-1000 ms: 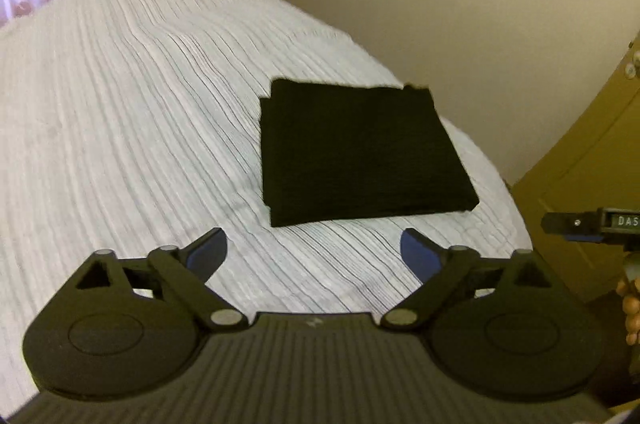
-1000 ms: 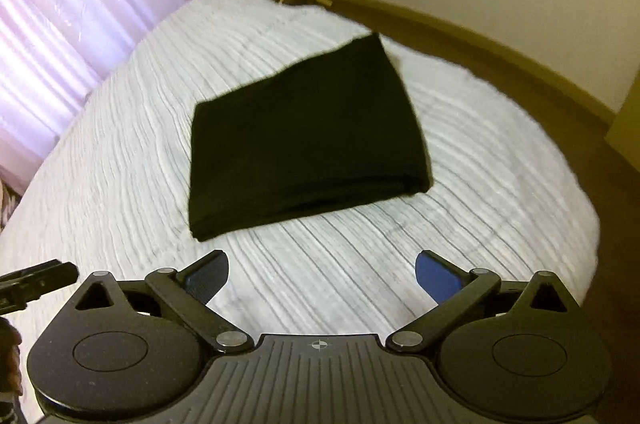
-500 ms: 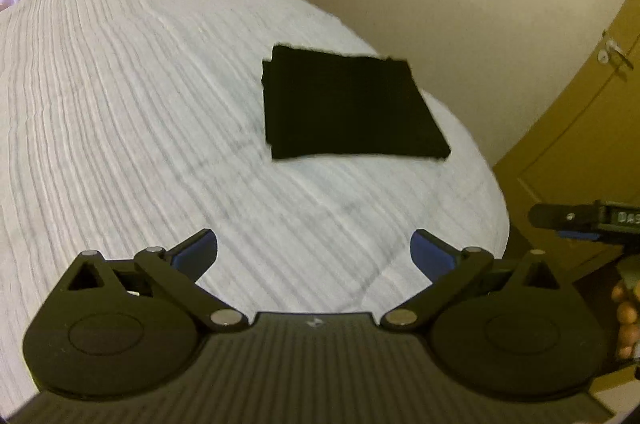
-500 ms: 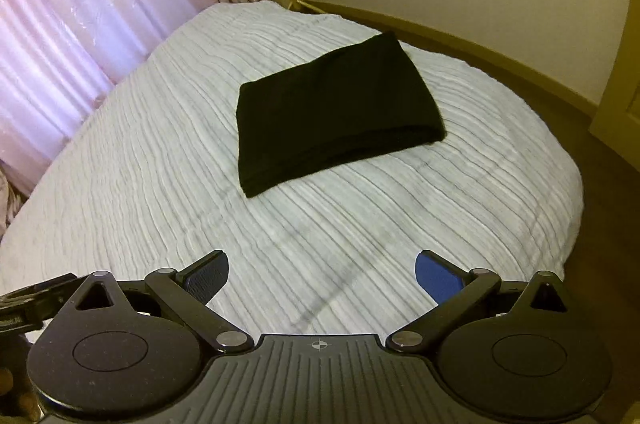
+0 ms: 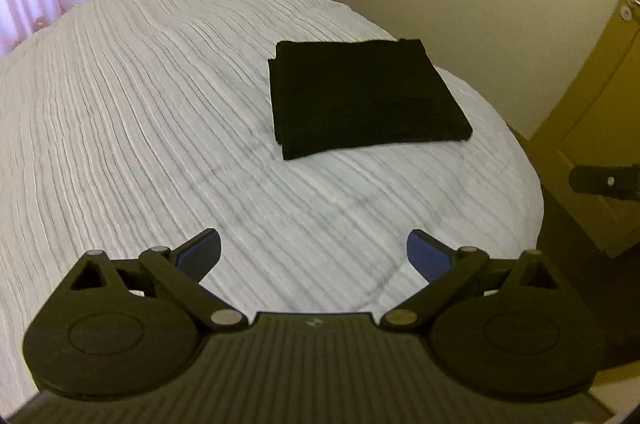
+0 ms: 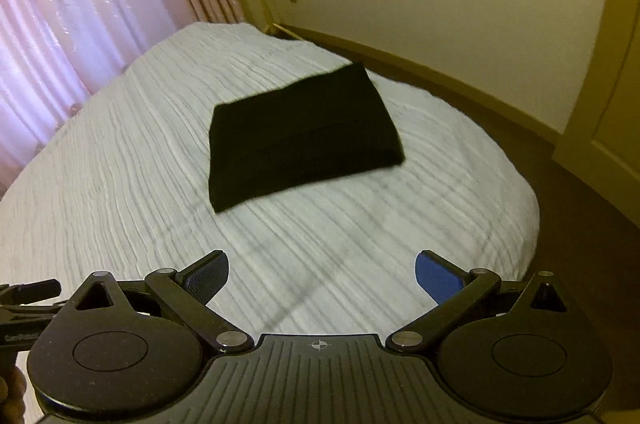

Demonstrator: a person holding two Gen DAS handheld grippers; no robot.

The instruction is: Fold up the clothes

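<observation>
On the white ribbed bedspread (image 5: pixel 140 104), toward one o'clock from the left gripper (image 5: pixel 314 254), the black garment (image 5: pixel 364 100) lies as a flat, squared rectangle; the right gripper (image 6: pixel 322 274) sees it at twelve o'clock. Both grippers hang well apart from it, jaws spread wide and empty. The fold looks finished, so the sound course is to check that the edges line up and, if one corner strays, pinch only that corner lightly, without dragging the stack.
</observation>
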